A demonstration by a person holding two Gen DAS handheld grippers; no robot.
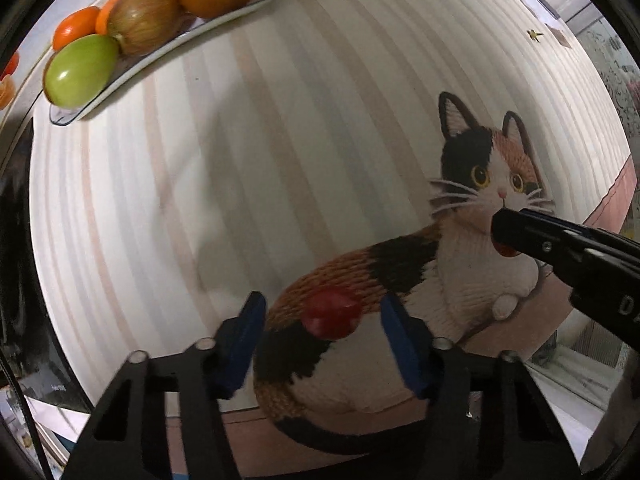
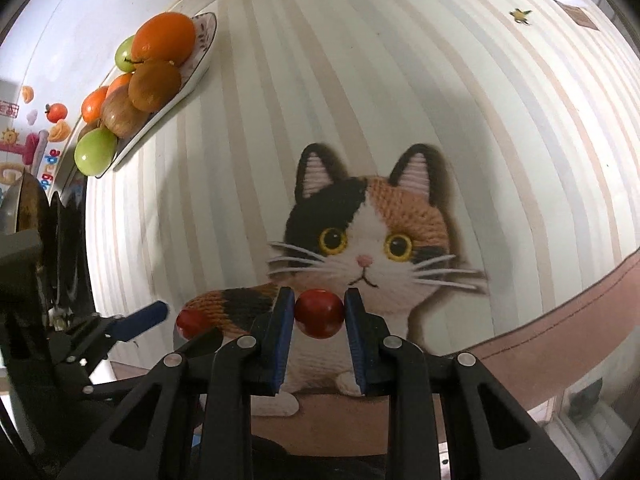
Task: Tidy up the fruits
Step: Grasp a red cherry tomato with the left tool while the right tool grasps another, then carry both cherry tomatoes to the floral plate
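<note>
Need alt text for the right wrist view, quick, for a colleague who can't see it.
The right hand-held gripper is shut on a small round red fruit above a striped cloth with a calico cat picture. At left, the left hand-held gripper's blue finger nears a second red fruit; a white plate heaped with fruit lies beyond.

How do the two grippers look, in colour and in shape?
Both look alike. The left gripper and the right gripper have matte black frames with triangular cut-outs, round silver pins at the joints, and flat blue pads on the fingers. White letters mark the right gripper's body; they are cut off.
</note>
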